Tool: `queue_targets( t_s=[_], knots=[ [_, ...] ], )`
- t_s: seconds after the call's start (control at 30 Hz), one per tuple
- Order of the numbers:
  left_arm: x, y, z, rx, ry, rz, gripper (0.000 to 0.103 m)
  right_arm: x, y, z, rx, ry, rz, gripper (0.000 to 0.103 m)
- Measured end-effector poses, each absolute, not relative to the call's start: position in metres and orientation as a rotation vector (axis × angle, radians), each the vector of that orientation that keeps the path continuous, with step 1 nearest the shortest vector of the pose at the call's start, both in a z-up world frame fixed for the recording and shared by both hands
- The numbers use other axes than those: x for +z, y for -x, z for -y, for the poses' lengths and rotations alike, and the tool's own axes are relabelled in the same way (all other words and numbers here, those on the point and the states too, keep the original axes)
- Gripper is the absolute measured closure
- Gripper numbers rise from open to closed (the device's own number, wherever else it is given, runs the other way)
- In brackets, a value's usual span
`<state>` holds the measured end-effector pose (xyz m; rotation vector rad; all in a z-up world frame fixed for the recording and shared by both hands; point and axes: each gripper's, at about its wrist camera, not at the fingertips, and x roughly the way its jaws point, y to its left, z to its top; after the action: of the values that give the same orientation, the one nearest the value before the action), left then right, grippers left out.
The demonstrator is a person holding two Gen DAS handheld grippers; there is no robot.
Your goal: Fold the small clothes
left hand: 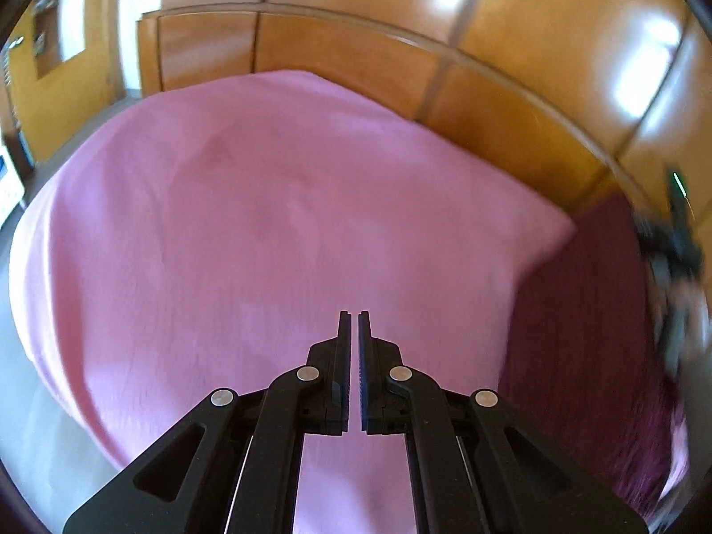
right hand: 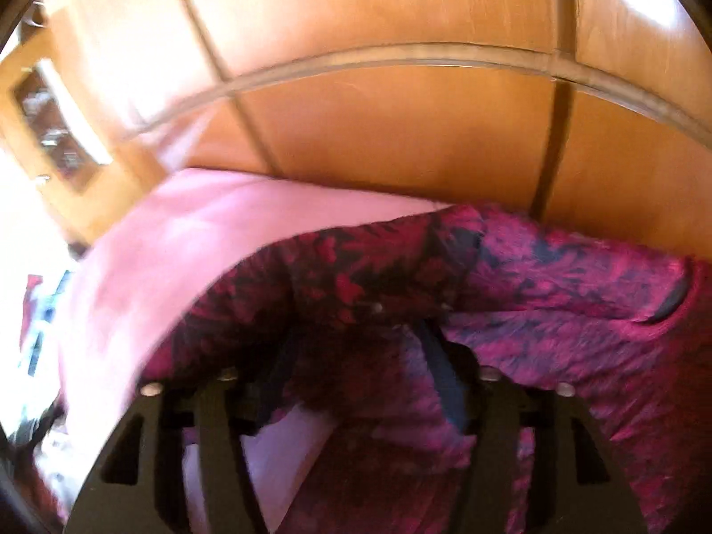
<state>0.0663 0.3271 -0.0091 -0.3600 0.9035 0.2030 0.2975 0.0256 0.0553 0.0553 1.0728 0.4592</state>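
Nearest, left gripper (left hand: 354, 318): black two-finger claw clenched with nothing between its fingers, hanging over the pink sheet.
Right gripper (right hand: 360, 333): black jaws spread wide; dark cloth drapes over and between them; blur hides whether the pads press on it, so a grasp cannot be told.
Garment (right hand: 556, 293): magenta, red and dark-blue patterned cloth, bunched over the right claw and spreading right across the bed; in the left wrist view it shows as a dark maroon mass (left hand: 578, 311) at the right edge.
Bed cover (left hand: 267, 222): plain pink sheet, smooth, filling the middle ground.
Far side: glossy orange-brown wooden headboard (left hand: 356, 58) behind the bed, with wooden panelling (right hand: 356, 9) rising above.
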Motion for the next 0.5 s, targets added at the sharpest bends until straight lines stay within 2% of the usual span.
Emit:
queue_targets(
  t_s=[0.07,0.1,0.13,0.2,0.3,0.4,0.5],
  knots=[
    [-0.014,-0.045,-0.318,0.152,0.355,-0.911,0.103,0.047,-0.311,-0.024,0.422,-0.096,-1.093,0.034],
    [-0.013,-0.031,-0.311,0.116,0.353,-0.902,0.097,0.04,-0.318,-0.022,0.403,-0.116,-1.108,0.031],
    [-0.013,-0.022,-0.306,0.091,0.366,-0.893,0.061,0.034,-0.323,-0.019,0.386,-0.126,-1.122,0.026],
    [-0.011,-0.001,-0.293,0.08,0.403,-0.85,0.012,0.022,-0.331,-0.013,0.335,-0.133,-1.142,0.025],
    [-0.015,0.01,-0.265,-0.014,0.414,-0.834,0.012,0.013,-0.334,-0.004,0.331,-0.209,-1.179,0.019],
    [-0.022,0.005,-0.242,-0.065,0.383,-0.857,0.012,0.012,-0.322,0.001,0.394,-0.4,-1.277,0.015],
    [-0.03,-0.004,-0.223,-0.125,0.362,-0.874,0.012,0.022,-0.288,-0.013,0.488,-0.329,-1.293,0.015]
  ],
)
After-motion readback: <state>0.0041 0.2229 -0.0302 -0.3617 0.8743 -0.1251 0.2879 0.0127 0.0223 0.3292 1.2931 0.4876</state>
